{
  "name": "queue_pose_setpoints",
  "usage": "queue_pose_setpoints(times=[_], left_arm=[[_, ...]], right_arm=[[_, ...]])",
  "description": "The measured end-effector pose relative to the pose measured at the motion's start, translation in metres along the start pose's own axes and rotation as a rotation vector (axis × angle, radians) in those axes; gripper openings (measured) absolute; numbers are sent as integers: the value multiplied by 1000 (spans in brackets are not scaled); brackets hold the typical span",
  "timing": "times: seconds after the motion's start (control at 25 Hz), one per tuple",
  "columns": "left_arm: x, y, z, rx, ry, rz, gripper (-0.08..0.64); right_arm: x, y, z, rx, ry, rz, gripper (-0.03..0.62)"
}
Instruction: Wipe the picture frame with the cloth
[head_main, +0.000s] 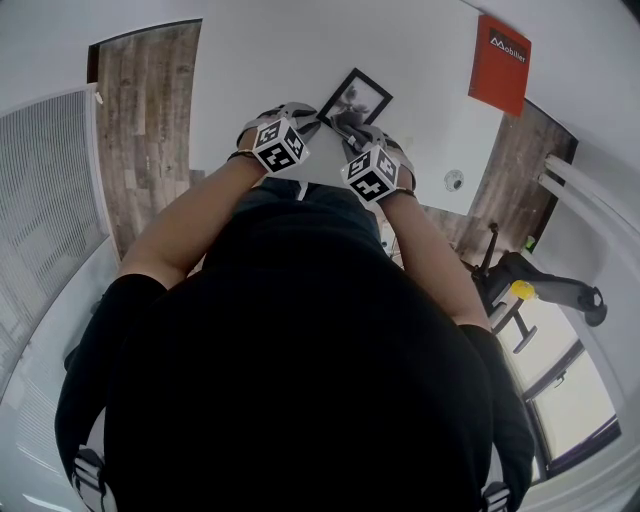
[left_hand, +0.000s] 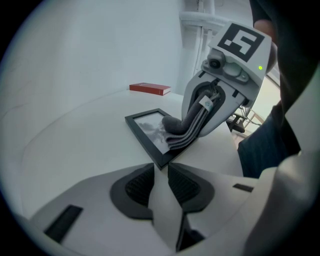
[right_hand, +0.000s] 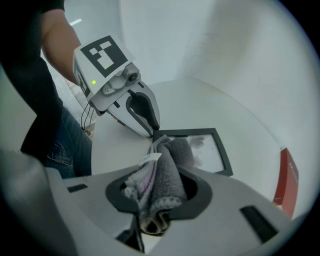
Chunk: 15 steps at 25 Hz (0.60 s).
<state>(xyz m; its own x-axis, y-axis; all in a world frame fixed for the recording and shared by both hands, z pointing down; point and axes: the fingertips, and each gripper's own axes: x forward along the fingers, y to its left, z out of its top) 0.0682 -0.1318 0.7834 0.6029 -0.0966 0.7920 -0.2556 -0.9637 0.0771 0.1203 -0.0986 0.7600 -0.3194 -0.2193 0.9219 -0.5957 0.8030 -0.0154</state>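
Grey cloth (right_hand: 167, 165) squeezed in right gripper (right_hand: 160, 197) fingers (right_hand: 202, 195), resting on picture frame (right_hand: 207, 150); left gripper (left_hand: 160, 172) fingers (left_hand: 137, 187) pinching its 6 o'clock corner.

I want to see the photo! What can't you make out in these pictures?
- Photo in the picture frame: tiny in head view, part covered by the cloth in both gripper views.
- Red book: cut off by the right gripper view's edge.
- Table: mostly behind the person's body, head view.

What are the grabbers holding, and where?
The right gripper pinches the cloth by its bunched end. The left gripper meets the picture frame at a corner; grip unclear.
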Motion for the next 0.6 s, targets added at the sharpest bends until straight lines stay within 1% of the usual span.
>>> queue_pose_setpoints(times=[0.6], left_arm=[[1,1,0,2,-6,-7,92]], right_arm=[[2,-2,0,28,1,31,103]])
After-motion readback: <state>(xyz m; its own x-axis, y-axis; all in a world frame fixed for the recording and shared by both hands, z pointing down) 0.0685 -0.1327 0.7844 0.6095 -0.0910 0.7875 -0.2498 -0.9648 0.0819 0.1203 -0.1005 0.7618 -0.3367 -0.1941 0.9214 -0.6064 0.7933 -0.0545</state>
